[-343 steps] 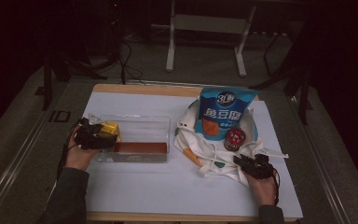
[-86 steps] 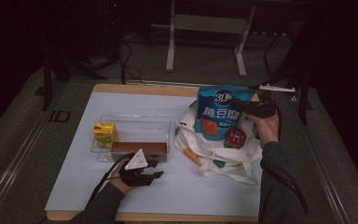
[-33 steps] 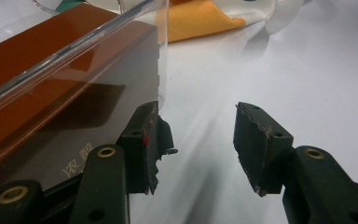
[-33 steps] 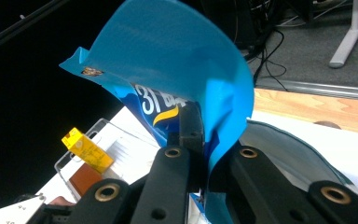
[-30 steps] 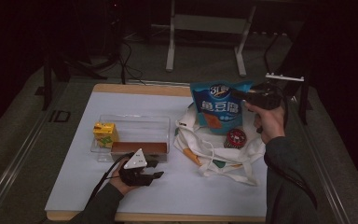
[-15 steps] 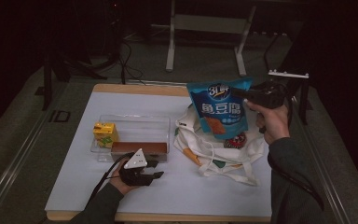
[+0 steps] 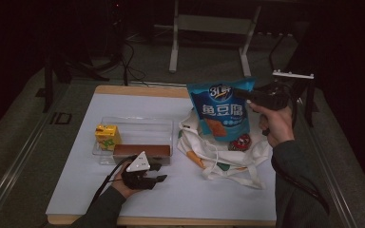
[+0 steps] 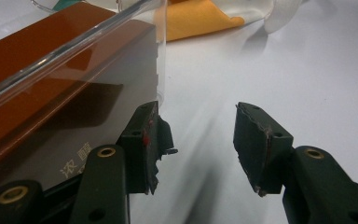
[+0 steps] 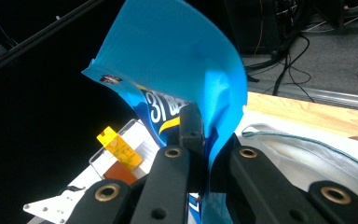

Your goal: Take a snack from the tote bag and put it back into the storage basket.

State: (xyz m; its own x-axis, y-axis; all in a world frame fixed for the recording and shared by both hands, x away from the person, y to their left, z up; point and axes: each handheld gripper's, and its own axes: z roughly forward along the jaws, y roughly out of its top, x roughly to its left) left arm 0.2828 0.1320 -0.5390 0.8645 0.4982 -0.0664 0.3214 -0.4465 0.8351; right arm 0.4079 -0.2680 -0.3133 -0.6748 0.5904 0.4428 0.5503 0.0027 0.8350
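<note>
Here the right gripper [image 7: 247, 95] is clamped on the top corner of a blue snack bag [image 7: 222, 113], which hangs lifted above the white tote bag [image 7: 228, 159] at the right side of the table [image 7: 76, 190]. In the right gripper view the two black jaws are pressed together with the bag's blue film [image 9: 186, 65] pinched between them, the film bending up and away from the grip. The bag's lower edge sits over the tote's open mouth, near a small red round item [image 7: 241, 141] lying on the cloth (what that item is I cannot tell). On the left, the left gripper [image 7: 159, 173] rests low on the white table surface, held in the person's left hand [image 7: 123, 183], with its grey three-cornered plate on top. Its jaws stand partly apart with nothing between them; in the left gripper view the pads [image 8: 149, 140] frame only bare table. Just beside the left jaw stands the wall of a clear plastic box [image 7: 138, 130], and inside it lies a long brown carton [image 7: 141, 151] against the near wall. A yellow drink carton [image 7: 107, 137] stands upright at the left end of that box.
</note>
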